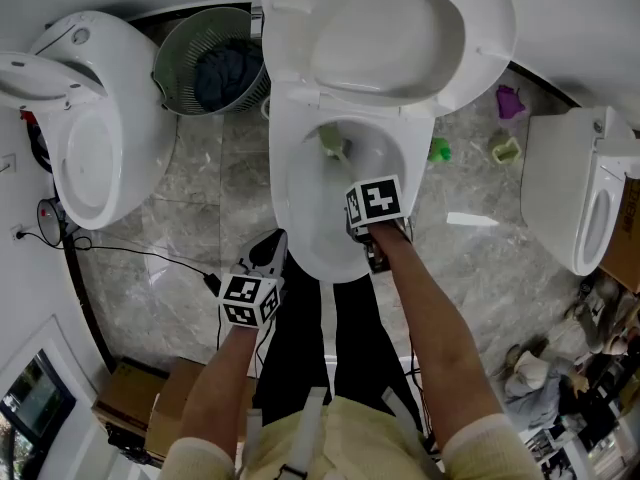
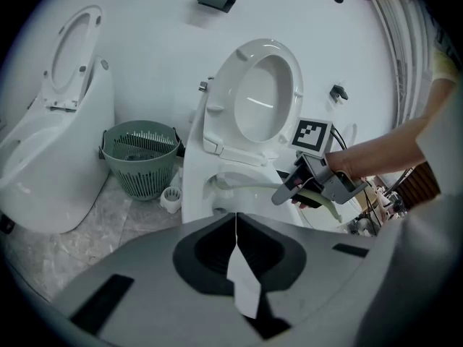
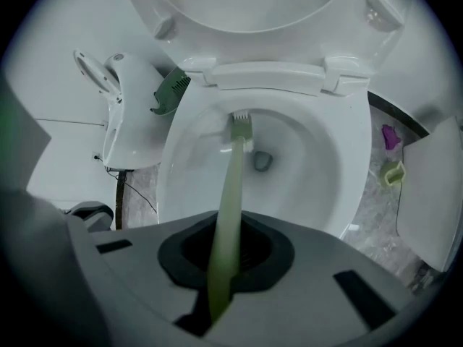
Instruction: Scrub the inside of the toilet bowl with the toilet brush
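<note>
Grey marbled floor tiles (image 1: 200, 198) carry 3 white toilets, and the middle one has its lid and seat raised. The scrubbing looks under way. The pale green toilet brush (image 3: 230, 194) reaches down into the toilet bowl (image 1: 290, 188), with its bristle head (image 3: 241, 129) against the rear wall, up and left of the drain (image 3: 262, 161). The porcelain looks evenly white, so I cannot tell how much is already scrubbed. I judge that the front and right-hand walls are yet to be covered.

The right gripper (image 3: 221, 273) has both fingers clamped on the brush handle, which runs out between them toward the bowl. The left gripper (image 2: 236, 237) has its 2 fingers pressed together on nothing. It hangs beside the bowl, low on the left, facing a green slatted basket (image 2: 141, 157).
</note>
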{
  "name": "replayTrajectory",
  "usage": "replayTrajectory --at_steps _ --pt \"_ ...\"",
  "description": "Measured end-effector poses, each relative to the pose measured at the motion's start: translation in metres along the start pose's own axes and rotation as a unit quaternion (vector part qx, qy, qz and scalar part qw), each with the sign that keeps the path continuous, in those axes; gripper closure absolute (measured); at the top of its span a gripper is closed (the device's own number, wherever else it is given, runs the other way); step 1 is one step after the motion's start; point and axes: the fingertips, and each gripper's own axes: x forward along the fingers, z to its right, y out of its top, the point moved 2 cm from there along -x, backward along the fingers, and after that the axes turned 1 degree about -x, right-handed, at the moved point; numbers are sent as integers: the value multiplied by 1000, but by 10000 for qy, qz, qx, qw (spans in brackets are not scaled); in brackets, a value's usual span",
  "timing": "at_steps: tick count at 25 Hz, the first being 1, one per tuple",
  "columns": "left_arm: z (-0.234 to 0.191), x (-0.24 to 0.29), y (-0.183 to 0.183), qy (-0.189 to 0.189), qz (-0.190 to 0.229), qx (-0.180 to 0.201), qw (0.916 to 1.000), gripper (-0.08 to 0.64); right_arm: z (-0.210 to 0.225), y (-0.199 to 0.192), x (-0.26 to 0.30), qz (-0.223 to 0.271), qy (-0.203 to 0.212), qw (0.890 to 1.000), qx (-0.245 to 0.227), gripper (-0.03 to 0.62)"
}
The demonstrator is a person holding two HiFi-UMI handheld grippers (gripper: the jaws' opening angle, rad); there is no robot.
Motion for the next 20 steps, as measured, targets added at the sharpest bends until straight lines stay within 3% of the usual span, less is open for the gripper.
replayTrajectory --at_steps 20 --pt "24 4 17 -183 76 225 9996 548 50 -37 -22 231 -351 9957 825 565"
